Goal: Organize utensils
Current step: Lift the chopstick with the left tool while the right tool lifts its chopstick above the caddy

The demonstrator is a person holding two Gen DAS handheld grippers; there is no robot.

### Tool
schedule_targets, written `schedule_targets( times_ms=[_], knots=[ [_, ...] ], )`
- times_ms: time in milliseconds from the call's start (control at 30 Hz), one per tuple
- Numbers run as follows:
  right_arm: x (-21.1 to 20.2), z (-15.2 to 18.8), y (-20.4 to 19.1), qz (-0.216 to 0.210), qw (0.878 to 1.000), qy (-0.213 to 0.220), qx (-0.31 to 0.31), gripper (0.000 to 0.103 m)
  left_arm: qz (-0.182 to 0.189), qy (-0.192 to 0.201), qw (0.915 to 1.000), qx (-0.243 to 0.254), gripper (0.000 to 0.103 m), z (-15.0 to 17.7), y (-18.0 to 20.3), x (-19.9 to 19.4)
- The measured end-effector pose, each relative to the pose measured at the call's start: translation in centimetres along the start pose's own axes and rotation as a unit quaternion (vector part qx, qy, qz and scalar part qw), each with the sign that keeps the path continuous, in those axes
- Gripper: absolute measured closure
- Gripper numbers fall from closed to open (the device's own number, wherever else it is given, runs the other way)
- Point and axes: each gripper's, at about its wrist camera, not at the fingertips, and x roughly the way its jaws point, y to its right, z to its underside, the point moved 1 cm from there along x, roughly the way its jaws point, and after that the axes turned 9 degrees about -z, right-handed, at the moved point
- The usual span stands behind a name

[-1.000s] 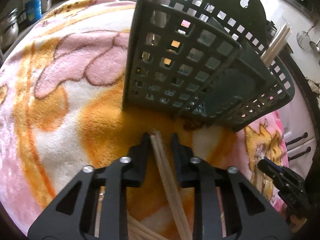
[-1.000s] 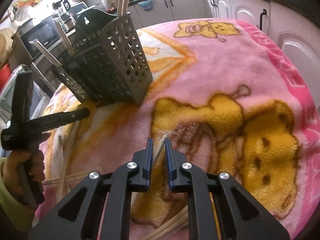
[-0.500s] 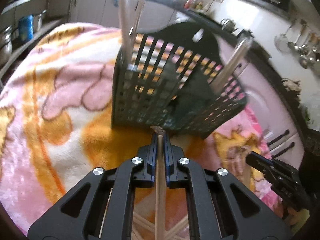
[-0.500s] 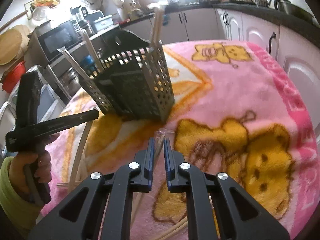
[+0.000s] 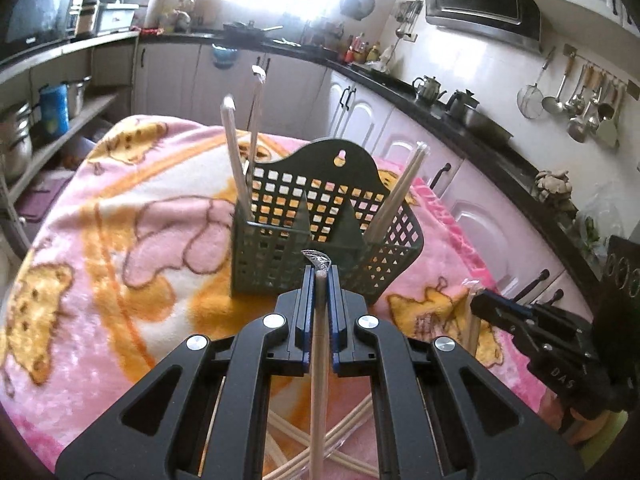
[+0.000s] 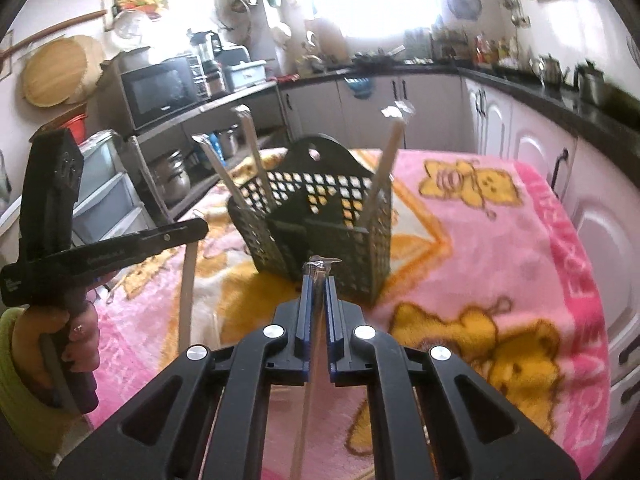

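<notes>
A dark green slotted utensil basket (image 5: pixel 320 240) (image 6: pixel 320 220) stands on the pink blanket. Paper-wrapped chopsticks (image 5: pixel 236 160) (image 6: pixel 384 168) lean upright in its compartments. My left gripper (image 5: pixel 320 276) is shut on a wrapped chopstick pair (image 5: pixel 319 360), held up in front of the basket. My right gripper (image 6: pixel 318 280) has its jaws closing tight on another wrapped chopstick pair (image 6: pixel 308 392), also raised before the basket. Each gripper shows in the other's view: the right gripper (image 5: pixel 480 304) at the right, the left gripper (image 6: pixel 202 229) at the left with its stick (image 6: pixel 186 292) hanging down.
Several loose chopsticks (image 5: pixel 352 432) lie crossed on the blanket (image 5: pixel 100 260) below the left gripper. A hand (image 6: pixel 76 344) in a yellow-green sleeve holds the left tool. Cabinets and a counter (image 6: pixel 540 128) line the right side; shelves with pots (image 5: pixel 24 140) stand at the left.
Both grippers closed on chopsticks that lay between their open jaws and rose off the blanket with them. The basket now sits lower and farther in both views.
</notes>
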Motion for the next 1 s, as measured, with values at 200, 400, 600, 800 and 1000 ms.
schedule_targets(
  times_ms=[200, 400, 600, 800, 1000],
  knots=[
    [-0.8, -1.0, -1.8, -0.002, 1.0, 0.012, -0.02, 0.098, 0.003, 0.022, 0.9998, 0.002, 0.101, -0.5, 0.0, -1.8],
    [-1.4, -2.3, -2.9, -0.002, 0.999, 0.026, -0.03, 0.098, 0.007, 0.035, 0.9993, 0.002, 0.101, -1.1, -0.3, -3.1],
    [-1.9, -3.9, -4.0, 0.004, 0.998, 0.036, -0.045, 0.098, 0.015, 0.043, 0.9989, 0.011, 0.101, -2.0, -0.2, -3.6],
    [-2.6, -6.1, -4.5, 0.004, 0.997, 0.056, -0.057, 0.098, 0.027, 0.047, 0.9982, 0.025, 0.102, -3.8, 0.3, -3.5],
    [-3.3, -8.1, -4.0, 0.011, 0.995, 0.079, -0.054, 0.098, 0.032, 0.069, 0.9965, 0.032, 0.102, -6.0, 1.1, -4.3]
  ],
)
